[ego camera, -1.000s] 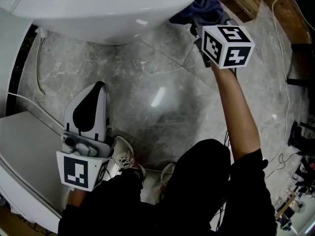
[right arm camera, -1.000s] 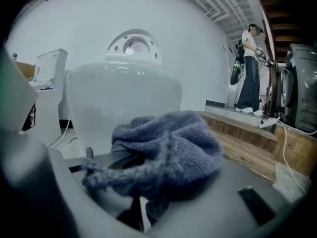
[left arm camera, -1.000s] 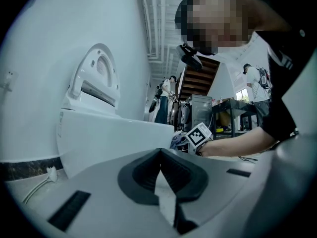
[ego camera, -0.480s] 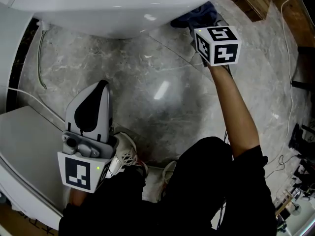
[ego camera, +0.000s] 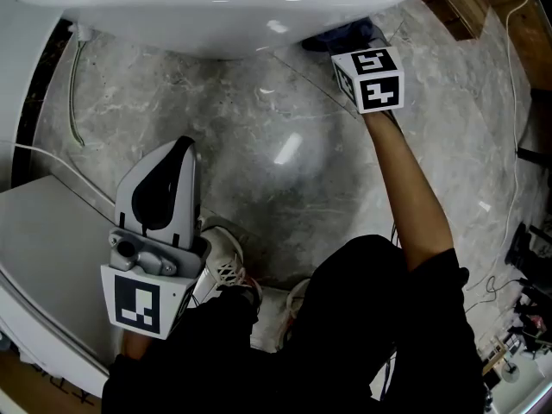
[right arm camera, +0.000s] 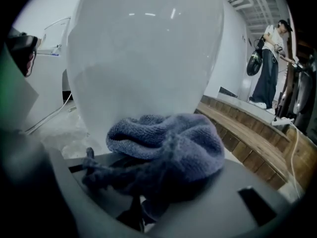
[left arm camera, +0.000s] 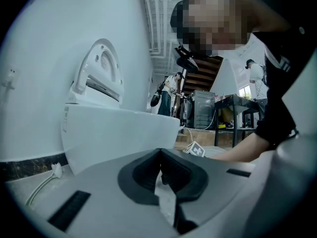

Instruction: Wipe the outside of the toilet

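White ceramic toilet bowl (ego camera: 216, 11) sat at 12 o'clock in the head view, and its rounded outer wall filled the right gripper view (right arm camera: 143, 58). Bunched blue knitted cloth (ego camera: 347, 33) was pressed against that wall at about 1 o'clock. The right gripper (ego camera: 349, 46) had its jaws clamped on the cloth (right arm camera: 168, 143).

We noted a change over the last second. The right gripper and cloth had slid in under the bowl's overhang, so less cloth showed than before and the marker cube sat closer to the rim. We judged this a wipe stroke under way along the bowl's lower outside, with most of the outside still to cover.

The left gripper (ego camera: 172, 158) had stayed low at 7 o'clock over the grey marble floor (ego camera: 285, 179). Its jaws were together on nothing (left arm camera: 161, 182).
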`<action>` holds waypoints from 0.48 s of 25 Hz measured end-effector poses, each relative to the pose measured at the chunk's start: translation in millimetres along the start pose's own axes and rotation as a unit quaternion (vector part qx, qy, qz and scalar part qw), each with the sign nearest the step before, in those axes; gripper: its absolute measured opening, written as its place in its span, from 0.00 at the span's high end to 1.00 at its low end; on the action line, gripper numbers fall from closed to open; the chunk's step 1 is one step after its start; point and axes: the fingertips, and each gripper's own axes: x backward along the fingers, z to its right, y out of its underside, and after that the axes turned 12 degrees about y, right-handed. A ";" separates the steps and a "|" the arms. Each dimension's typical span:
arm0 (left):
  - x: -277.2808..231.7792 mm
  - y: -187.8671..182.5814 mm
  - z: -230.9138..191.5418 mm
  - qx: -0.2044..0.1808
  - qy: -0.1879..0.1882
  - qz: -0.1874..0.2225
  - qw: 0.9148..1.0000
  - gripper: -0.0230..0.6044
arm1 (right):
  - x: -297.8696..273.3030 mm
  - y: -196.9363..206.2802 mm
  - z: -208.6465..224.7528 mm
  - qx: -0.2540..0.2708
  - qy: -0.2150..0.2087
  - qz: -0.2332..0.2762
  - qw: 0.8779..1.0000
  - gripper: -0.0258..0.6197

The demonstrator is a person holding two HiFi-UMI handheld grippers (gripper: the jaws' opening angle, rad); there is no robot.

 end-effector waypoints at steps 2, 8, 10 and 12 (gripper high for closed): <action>2.2 0.2 -3.0 0.001 -0.004 0.000 1.000 0.95 | -6.4 7.1 -7.0 0.016 -0.005 -0.002 1.000 0.81; 5.8 3.5 -9.0 0.006 -0.011 0.000 1.000 0.95 | -21.1 29.0 -29.3 0.024 -0.023 -0.023 0.999 0.81; 6.8 4.9 -10.1 0.008 -0.012 -0.002 1.000 0.95 | -25.6 34.6 -37.4 0.024 -0.029 -0.028 0.999 0.81; 7.9 5.0 -11.0 0.008 -0.013 -0.004 1.000 0.95 | -31.2 40.8 -43.8 0.033 -0.037 -0.029 0.998 0.81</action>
